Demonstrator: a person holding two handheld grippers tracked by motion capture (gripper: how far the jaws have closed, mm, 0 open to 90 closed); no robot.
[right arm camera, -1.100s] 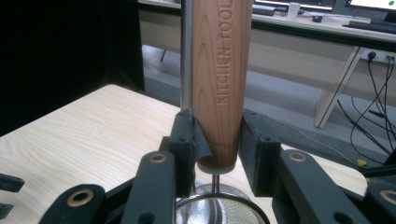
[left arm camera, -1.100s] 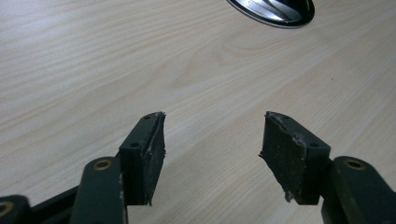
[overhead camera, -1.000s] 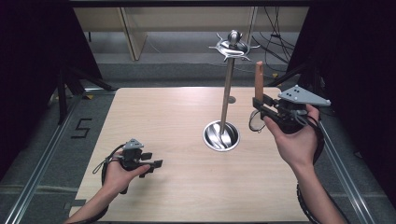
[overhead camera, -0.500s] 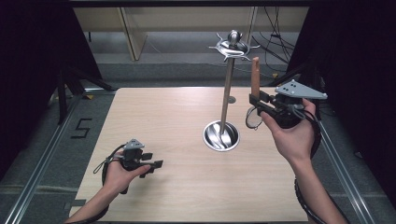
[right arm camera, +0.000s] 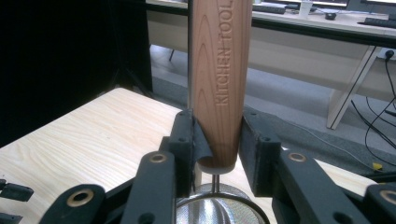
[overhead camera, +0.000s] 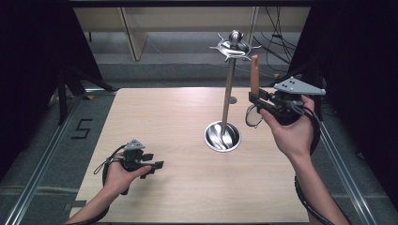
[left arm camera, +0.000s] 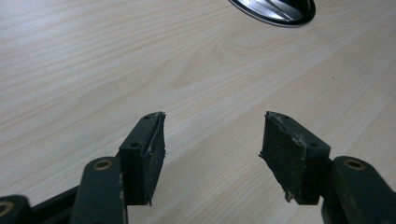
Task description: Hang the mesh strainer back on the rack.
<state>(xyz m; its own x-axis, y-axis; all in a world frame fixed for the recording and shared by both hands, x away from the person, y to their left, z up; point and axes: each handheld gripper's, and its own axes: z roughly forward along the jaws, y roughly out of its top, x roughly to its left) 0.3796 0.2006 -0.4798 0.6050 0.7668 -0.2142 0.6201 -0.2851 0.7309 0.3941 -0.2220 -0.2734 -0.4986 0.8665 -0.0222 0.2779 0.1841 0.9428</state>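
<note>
High view: fixed overhead, facing forward and down across the whole desk (overhead camera: 187,187). Left gripper view: low, close to the desk surface, sharing the stand's round base (left arm camera: 275,9). Right gripper view: raised, facing forward across the desk.

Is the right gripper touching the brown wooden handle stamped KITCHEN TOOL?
Touching. The right gripper view shows the right gripper clamping both sides of the wooden handle.
</note>
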